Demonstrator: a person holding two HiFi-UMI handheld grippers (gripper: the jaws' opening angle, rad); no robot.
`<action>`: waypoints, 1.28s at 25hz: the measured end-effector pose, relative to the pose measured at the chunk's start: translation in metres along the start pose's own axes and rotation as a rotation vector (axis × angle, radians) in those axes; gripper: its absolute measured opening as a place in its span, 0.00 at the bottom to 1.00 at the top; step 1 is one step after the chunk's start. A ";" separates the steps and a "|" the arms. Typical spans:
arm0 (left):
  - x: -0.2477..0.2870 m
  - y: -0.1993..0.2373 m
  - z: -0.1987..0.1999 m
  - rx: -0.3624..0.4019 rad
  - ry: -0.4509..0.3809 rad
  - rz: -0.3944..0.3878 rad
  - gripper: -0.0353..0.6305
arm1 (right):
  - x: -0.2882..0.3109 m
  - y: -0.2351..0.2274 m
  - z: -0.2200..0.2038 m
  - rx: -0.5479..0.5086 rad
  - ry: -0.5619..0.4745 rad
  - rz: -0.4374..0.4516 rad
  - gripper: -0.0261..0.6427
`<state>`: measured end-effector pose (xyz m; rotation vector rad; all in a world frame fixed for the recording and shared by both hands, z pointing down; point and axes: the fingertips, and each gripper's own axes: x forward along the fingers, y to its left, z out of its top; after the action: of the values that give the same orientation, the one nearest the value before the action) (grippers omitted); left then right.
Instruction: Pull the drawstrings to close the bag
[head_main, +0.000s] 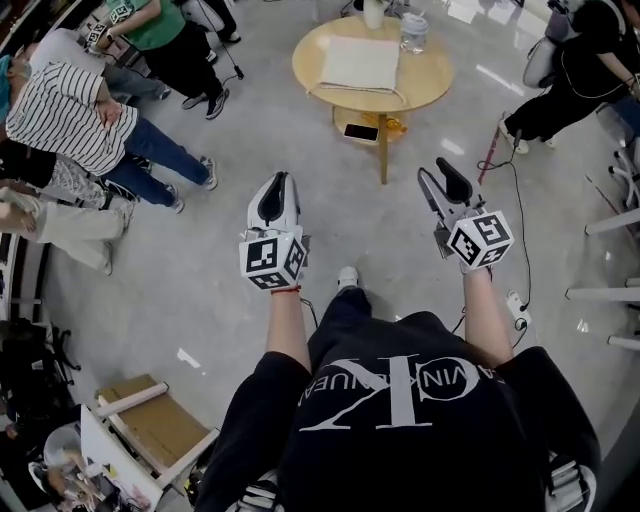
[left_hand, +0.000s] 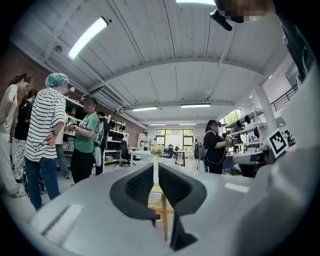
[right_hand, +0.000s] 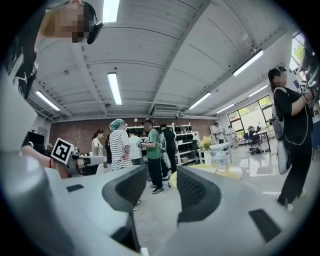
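Observation:
A cream cloth bag (head_main: 359, 62) lies flat on a round wooden table (head_main: 432, 82) some way ahead of me, with its drawstring loop along the near edge. Both grippers hang in the air well short of the table, over the floor. My left gripper (head_main: 277, 193) is shut, its jaws pressed together with nothing between them; in its own view the left gripper (left_hand: 155, 176) points at the table's leg (left_hand: 163, 220). My right gripper (head_main: 437, 182) is open and empty. In its own view the right gripper (right_hand: 161, 186) shows only floor and distant people in the gap.
A water bottle (head_main: 413, 32) and a vase (head_main: 373, 12) stand at the table's far side, and a phone (head_main: 361, 132) lies on its lower shelf. People stand at the left (head_main: 75, 112) and far right (head_main: 580, 70). A cable (head_main: 518, 205) runs over the floor; a cardboard box (head_main: 150, 420) sits lower left.

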<state>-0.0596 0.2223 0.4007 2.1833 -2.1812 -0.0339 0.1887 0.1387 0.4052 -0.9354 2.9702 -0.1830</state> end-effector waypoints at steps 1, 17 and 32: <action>0.009 0.008 -0.001 -0.002 0.007 -0.002 0.08 | 0.009 -0.004 -0.001 0.005 0.005 -0.009 0.27; 0.114 0.089 -0.031 -0.041 0.111 -0.114 0.19 | 0.106 -0.040 -0.023 0.050 0.078 -0.153 0.30; 0.187 0.105 -0.079 -0.079 0.188 -0.192 0.25 | 0.152 -0.083 -0.056 0.064 0.177 -0.222 0.30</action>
<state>-0.1598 0.0368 0.4892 2.2423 -1.8375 0.0728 0.1078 -0.0102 0.4726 -1.3036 2.9868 -0.3825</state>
